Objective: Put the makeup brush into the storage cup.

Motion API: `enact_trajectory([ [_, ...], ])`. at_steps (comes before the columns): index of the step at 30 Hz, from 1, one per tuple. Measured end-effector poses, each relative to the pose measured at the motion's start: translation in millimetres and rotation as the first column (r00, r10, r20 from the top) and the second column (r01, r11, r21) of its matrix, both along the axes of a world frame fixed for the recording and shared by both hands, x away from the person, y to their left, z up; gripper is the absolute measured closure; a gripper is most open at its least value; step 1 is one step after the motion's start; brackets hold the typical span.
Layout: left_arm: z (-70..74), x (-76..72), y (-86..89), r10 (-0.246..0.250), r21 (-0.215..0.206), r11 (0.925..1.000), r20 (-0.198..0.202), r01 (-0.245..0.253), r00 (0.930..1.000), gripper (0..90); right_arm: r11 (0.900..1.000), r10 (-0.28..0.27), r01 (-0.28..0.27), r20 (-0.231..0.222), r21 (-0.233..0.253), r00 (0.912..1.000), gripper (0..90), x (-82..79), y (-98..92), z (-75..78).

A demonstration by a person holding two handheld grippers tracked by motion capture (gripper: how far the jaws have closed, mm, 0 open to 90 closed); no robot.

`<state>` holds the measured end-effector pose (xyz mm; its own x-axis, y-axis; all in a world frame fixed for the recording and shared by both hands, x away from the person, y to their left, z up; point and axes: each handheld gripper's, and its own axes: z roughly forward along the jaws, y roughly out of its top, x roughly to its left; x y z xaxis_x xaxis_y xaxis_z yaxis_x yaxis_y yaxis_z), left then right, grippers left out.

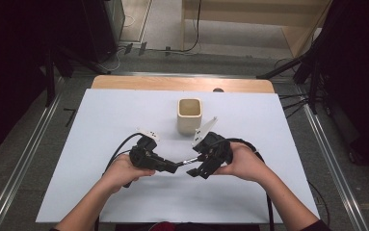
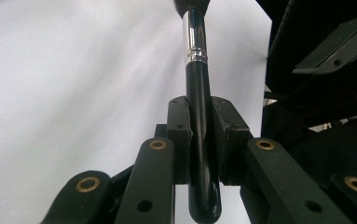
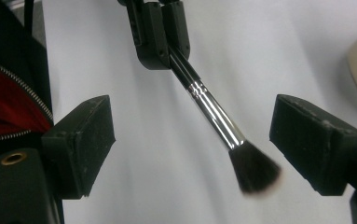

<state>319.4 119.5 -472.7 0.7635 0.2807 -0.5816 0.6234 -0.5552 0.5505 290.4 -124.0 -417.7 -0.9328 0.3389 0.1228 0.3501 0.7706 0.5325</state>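
My two grippers, left gripper [image 1: 175, 167] and right gripper [image 1: 195, 169], are matte black, with blocky pads [image 3: 80, 140] and brass-ringed pivots [image 2: 158, 144] on the linkage arms. Each carries a grey three-cornered plate [image 1: 205, 130] and trails a black cable [image 1: 118, 148]. Forearms are bare.

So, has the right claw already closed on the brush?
No, the right claw is wide open, its jaws apart on either side of the brush, touching neither ferrule nor bristles.

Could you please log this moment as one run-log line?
left gripper: shut on brush handle | right gripper: open, fingers flanking bristles | cup: upright, behind
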Motion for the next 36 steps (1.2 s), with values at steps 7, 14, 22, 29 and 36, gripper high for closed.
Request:
enact_trajectory([
  [7, -0.9, 1.3, 2.9, 0.045, -0.016, 0.9989, 0.010, -0.044, 0.9990, 79.1, 0.988, -0.145, 0.147, -0.037, 0.039, 0.9887, 14.6, -0.4, -11.2, -0.2],
  [14, -1.1, 2.7, 8.2, 0.111, -0.049, 0.9926, 0.004, -0.111, 0.9938, 79.1, 0.955, -0.262, 0.269, -0.069, 0.128, 0.9626, 14.9, -4.6, -27.8, -0.4],
  [22, -1.8, -2.7, 9.4, 0.168, -0.084, 0.9824, 0.009, -0.167, 0.9857, 79.1, 0.918, -0.328, 0.342, -0.103, 0.199, 0.9392, 16.0, -15.6, -35.5, -5.1],
  [29, -0.9, -11.2, 15.3, 0.241, -0.163, 0.9578, 0.006, -0.237, 0.9706, 79.1, 0.907, -0.349, 0.362, -0.096, 0.217, 0.9321, 16.7, -21.5, -37.5, -7.8],
  [36, -2.6, -20.0, 15.6, 0.264, -0.173, 0.9506, 0.017, -0.258, 0.9642, 79.1, 0.890, -0.373, 0.389, -0.110, 0.240, 0.9213, 17.2, -28.2, -36.8, -14.7],
])
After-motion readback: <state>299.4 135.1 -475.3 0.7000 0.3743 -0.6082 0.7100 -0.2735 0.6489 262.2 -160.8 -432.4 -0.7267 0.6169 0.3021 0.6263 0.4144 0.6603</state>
